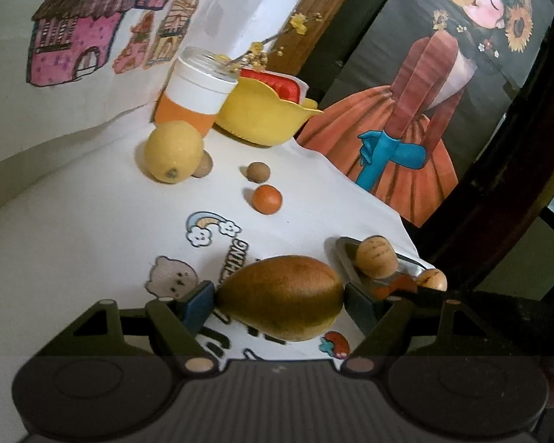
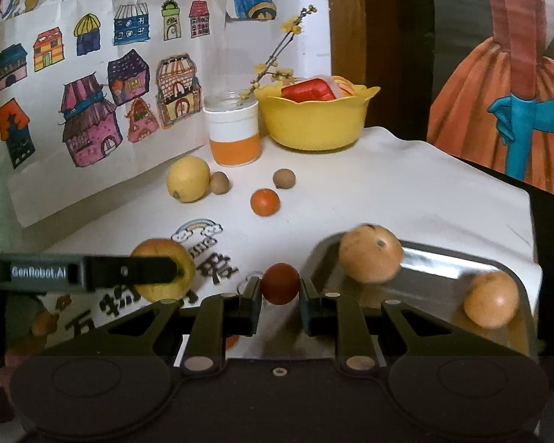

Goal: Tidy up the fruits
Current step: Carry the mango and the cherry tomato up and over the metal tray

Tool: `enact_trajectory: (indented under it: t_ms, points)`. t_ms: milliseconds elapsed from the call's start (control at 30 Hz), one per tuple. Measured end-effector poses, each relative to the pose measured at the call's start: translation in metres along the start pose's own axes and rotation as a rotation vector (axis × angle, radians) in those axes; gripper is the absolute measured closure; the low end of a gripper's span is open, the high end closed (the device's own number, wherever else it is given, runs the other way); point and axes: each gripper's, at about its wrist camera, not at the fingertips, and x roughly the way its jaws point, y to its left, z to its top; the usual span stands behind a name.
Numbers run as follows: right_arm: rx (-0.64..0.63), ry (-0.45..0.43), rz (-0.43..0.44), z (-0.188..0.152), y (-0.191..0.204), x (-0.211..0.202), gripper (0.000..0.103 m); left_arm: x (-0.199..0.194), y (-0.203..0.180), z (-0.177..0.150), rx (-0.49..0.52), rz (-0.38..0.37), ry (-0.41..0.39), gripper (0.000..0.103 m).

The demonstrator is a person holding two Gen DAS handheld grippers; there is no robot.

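Two fruits are in my grip. My left gripper (image 1: 280,304) clamps a brown-gold pear (image 1: 282,297) just above the white printed tablecloth (image 1: 92,240). My right gripper (image 2: 280,289) pinches a small dark-red round fruit (image 2: 279,282) beside the shiny metal tray (image 2: 443,269), which holds two tan-orange round fruits (image 2: 370,253). A yellow lemon (image 2: 188,179) lies farther back near the yellow plastic bowl (image 2: 314,125).

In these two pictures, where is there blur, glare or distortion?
Left wrist view: strong fisheye bending at the edges, dim light, and the pear between the left claw pads looks soft. Right wrist view: the metal tray shows bright glare, and the fruit on it looks blurred.
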Motion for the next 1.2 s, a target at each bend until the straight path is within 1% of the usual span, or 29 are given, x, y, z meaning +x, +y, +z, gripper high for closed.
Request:
enact_trajectory:
  t_ms: [67, 167, 267, 467, 733, 900, 1000, 1200]
  points:
    - [0.011, 0.002, -0.003, -0.007, -0.005, -0.005, 0.080, 0.003, -0.006, -0.003, 0.012, 0.011, 0.018, 0.023]
    - [0.016, -0.003, -0.007, -0.014, -0.010, -0.013, 0.080, 0.001, -0.014, -0.007, 0.027, 0.023, 0.017, 0.023]
    - [0.026, -0.020, -0.007, -0.019, -0.016, -0.023, 0.080, -0.002, -0.019, -0.008, 0.011, 0.006, 0.018, 0.023]
    - [0.040, -0.026, -0.023, -0.028, -0.029, -0.034, 0.080, -0.003, -0.040, -0.007, 0.027, -0.018, 0.009, 0.023]
    - [0.041, -0.061, -0.093, -0.032, -0.051, -0.049, 0.080, 0.007, -0.080, -0.011, 0.069, -0.087, 0.029, 0.023]
    - [0.069, -0.091, -0.138, -0.037, -0.071, -0.063, 0.080, 0.016, -0.103, -0.020, 0.101, -0.126, 0.057, 0.023]
    - [0.075, -0.089, -0.167, -0.044, -0.081, -0.067, 0.080, 0.025, -0.114, -0.025, 0.117, -0.137, 0.079, 0.023]
    - [0.095, -0.070, -0.194, -0.060, -0.095, -0.070, 0.080, 0.040, -0.129, -0.034, 0.144, -0.137, 0.113, 0.023]
